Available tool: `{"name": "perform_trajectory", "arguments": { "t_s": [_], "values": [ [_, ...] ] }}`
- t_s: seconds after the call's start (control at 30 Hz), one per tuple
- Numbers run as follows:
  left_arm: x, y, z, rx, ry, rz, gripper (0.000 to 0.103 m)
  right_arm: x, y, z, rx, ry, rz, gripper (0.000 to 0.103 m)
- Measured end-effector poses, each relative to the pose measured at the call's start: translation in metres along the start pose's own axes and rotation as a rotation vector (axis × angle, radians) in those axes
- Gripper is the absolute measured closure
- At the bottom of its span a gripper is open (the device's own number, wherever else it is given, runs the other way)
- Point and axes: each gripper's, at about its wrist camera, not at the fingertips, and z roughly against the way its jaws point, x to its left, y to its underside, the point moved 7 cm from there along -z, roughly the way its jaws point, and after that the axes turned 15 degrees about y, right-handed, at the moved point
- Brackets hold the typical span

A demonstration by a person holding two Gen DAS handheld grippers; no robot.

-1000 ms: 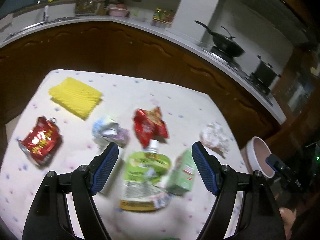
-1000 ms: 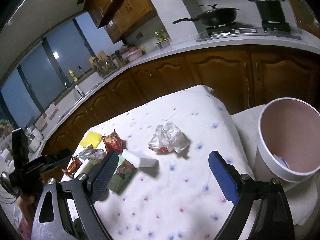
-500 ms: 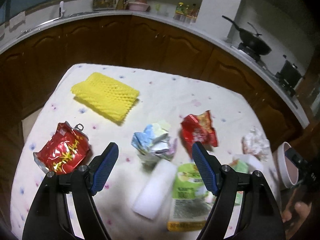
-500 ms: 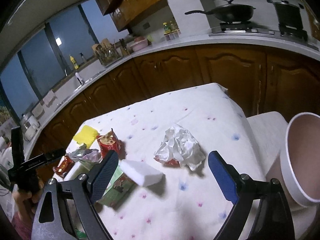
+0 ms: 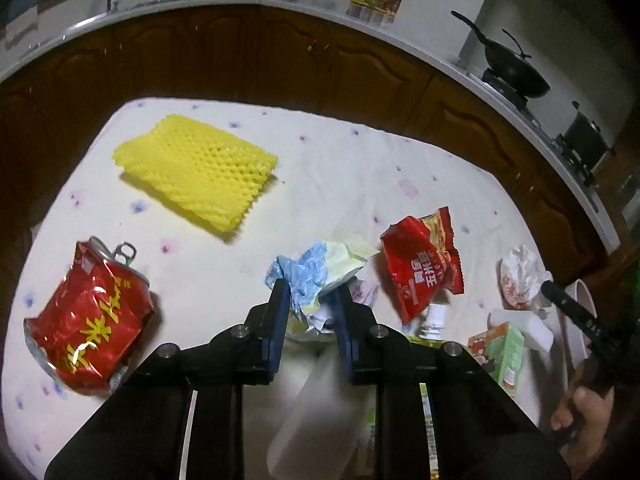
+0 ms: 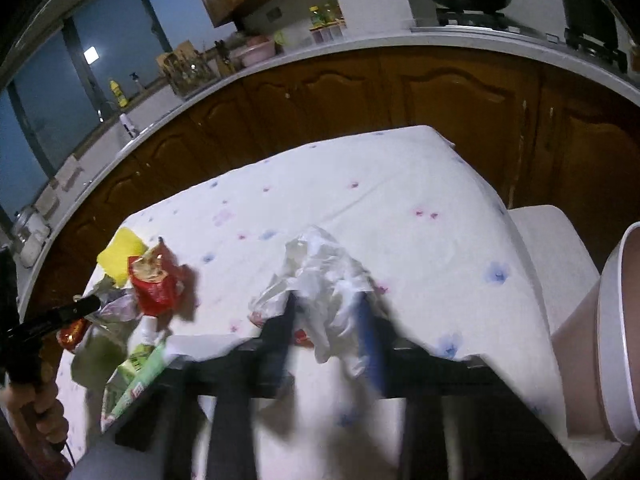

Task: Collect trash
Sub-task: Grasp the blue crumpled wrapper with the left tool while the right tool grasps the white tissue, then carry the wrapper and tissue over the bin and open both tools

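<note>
My left gripper (image 5: 311, 296) is shut on a crumpled blue and pale yellow wrapper (image 5: 320, 262) in the middle of the white dotted tablecloth (image 5: 340, 168). My right gripper (image 6: 327, 316) is shut on a crumpled white plastic wrapper (image 6: 324, 276), which also shows far right in the left wrist view (image 5: 520, 276). A pink and white trash bin (image 6: 616, 332) stands just right of the table.
On the cloth lie a crushed red can (image 5: 88, 316), a yellow foam net (image 5: 196, 168), a red snack bag (image 5: 420, 268), a green pouch with white cap (image 5: 434, 320), a green carton (image 5: 500, 352) and a white foam block (image 5: 524, 330). Brown cabinets (image 6: 400, 96) curve behind.
Both grippers were open half a second ago. The left has moved forward and closed on the blue and yellow wrapper. The right has moved forward and closed on the white plastic wrapper.
</note>
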Motion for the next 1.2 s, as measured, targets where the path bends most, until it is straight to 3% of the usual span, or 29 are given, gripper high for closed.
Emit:
{"name": "perform_trajectory", "arguments": {
  "t_s": [0.3, 0.57, 1.2],
  "values": [
    [-0.015, -0.014, 0.032, -0.099, 0.006, -0.028, 0.088, -0.011, -0.009, 0.033, -0.094, -0.004, -0.024, 0.086],
    [-0.060, -0.022, 0.069, -0.175, 0.098, -0.067, 0.088, -0.028, -0.014, 0.071, -0.147, -0.021, -0.064, 0.086],
    [-0.179, 0.022, 0.046, -0.097, 0.293, -0.150, 0.088, -0.102, 0.016, 0.141, -0.211, 0.034, -0.150, 0.086]
  ]
}}
